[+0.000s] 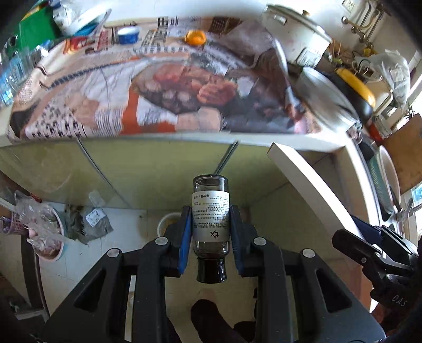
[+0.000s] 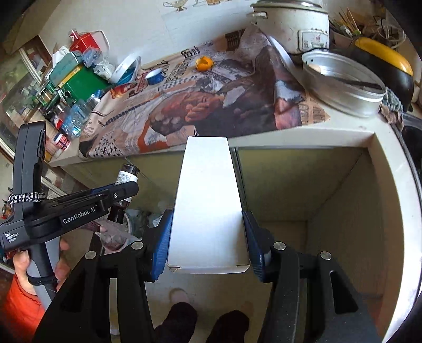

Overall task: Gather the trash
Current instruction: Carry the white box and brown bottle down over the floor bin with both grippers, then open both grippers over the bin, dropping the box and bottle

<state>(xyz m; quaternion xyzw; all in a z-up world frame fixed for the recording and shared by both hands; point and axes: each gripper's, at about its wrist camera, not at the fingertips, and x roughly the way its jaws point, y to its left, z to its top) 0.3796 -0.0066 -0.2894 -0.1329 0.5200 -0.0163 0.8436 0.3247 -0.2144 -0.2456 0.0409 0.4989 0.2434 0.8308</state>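
Note:
My left gripper (image 1: 211,232) is shut on a small glass bottle (image 1: 210,211) with a white label and a black cap, held below the counter's front edge. The bottle also shows in the right wrist view (image 2: 126,177), inside the left gripper (image 2: 124,192). My right gripper (image 2: 208,237) is shut on a white cardboard box (image 2: 208,205), held in front of the counter; the box also shows in the left wrist view (image 1: 311,182). An orange peel (image 1: 194,37) and a blue-and-white cup (image 1: 128,34) lie on the newspaper-covered counter (image 1: 158,87).
A pink bin (image 1: 48,237) holding clear plastic waste stands on the floor at left. A rice cooker (image 2: 292,23), a metal pot (image 2: 343,81) and a yellow-and-black item (image 2: 382,66) stand at the counter's right. A green box (image 2: 79,81) and plastic bottles (image 2: 76,116) crowd its left end.

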